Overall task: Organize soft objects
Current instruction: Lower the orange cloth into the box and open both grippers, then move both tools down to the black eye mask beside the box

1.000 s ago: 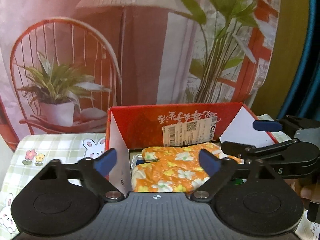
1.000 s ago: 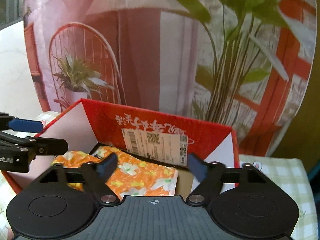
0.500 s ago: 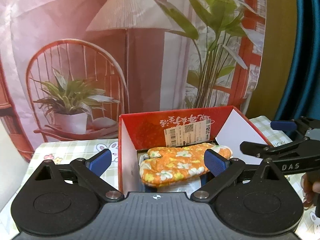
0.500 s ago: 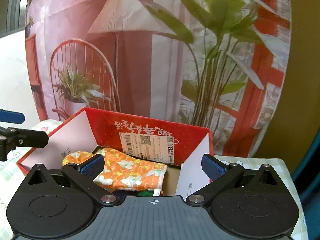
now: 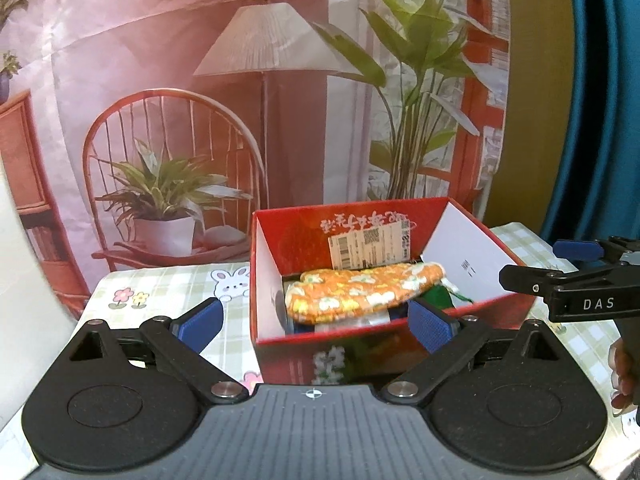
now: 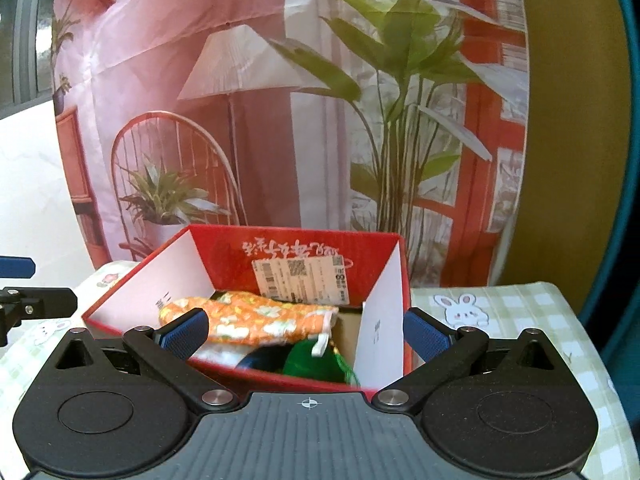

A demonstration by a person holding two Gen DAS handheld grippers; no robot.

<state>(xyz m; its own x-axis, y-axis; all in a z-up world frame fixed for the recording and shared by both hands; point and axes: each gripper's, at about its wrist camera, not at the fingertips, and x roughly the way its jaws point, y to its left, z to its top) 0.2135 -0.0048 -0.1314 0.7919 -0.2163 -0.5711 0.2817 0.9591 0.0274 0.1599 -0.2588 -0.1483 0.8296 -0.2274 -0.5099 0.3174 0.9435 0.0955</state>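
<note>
Printed backdrop (image 5: 200,80) behind green checked tablecloth (image 5: 160,284). On it, red box (image 5: 360,356); inside, orange floral oven mitt (image 5: 360,292) atop green cloth (image 6: 308,356). Left gripper (image 5: 316,320) and right gripper (image 6: 306,330) both spread wide, empty, just before box.

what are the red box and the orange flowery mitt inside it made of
Box: looks like thin cardboard, glossy red print outside, plain white inside; flat stiff flaps with a stuck-on paper label.
Mitt: seems to be padded printed fabric, matte; it sags softly over the things beneath, and a pale cuff edging shows in the right wrist view.
</note>
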